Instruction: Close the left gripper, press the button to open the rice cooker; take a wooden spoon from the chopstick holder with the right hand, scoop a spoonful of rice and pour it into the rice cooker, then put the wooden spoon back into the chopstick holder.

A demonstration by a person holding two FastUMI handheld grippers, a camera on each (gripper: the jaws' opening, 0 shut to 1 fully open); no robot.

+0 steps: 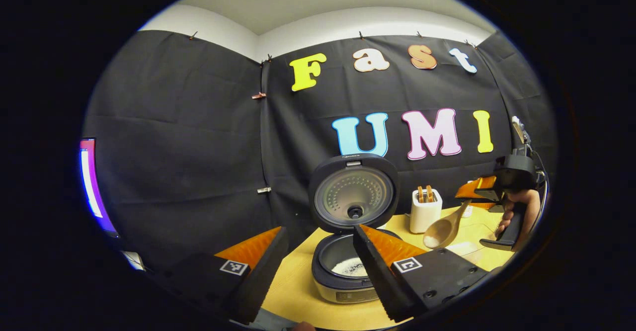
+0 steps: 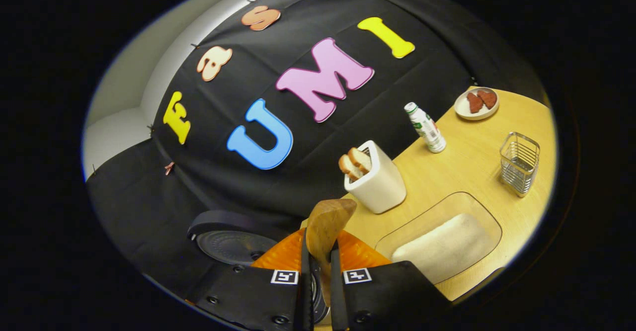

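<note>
1. The dark, round rice cooker (image 1: 348, 271) stands open on the pale wooden table (image 1: 308, 296), its lid (image 1: 354, 194) tipped up and back, the ribbed metal inner plate facing forward. White rice lies in the bottom of its pot.
2. The light wooden spoon (image 1: 443, 229) hangs in the air to the right of the cooker, bowl down and tilted toward it, between the cooker and the white toaster (image 1: 425, 210). A little white rice seems to sit in the bowl of the spoon.
3. The right gripper (image 2: 318, 266) is clamped on the spoon's handle, both fingers pressed against it; seen from the left gripper view, a hand (image 1: 516, 211) holds that gripper by its black grip.
4. The left gripper (image 1: 318, 266) hovers in front of the cooker with its fingers spread wide apart, holding nothing.
5. In the right gripper view, a clear glass dish of white rice (image 2: 442, 246) lies on the table just beside the toaster, which holds two slices of bread (image 2: 354, 163).
6. Farther off stand an upright wire chopstick holder (image 2: 519, 163), a small white bottle with a green label (image 2: 425, 127), and a white plate of reddish-brown pieces (image 2: 477, 104).
</note>
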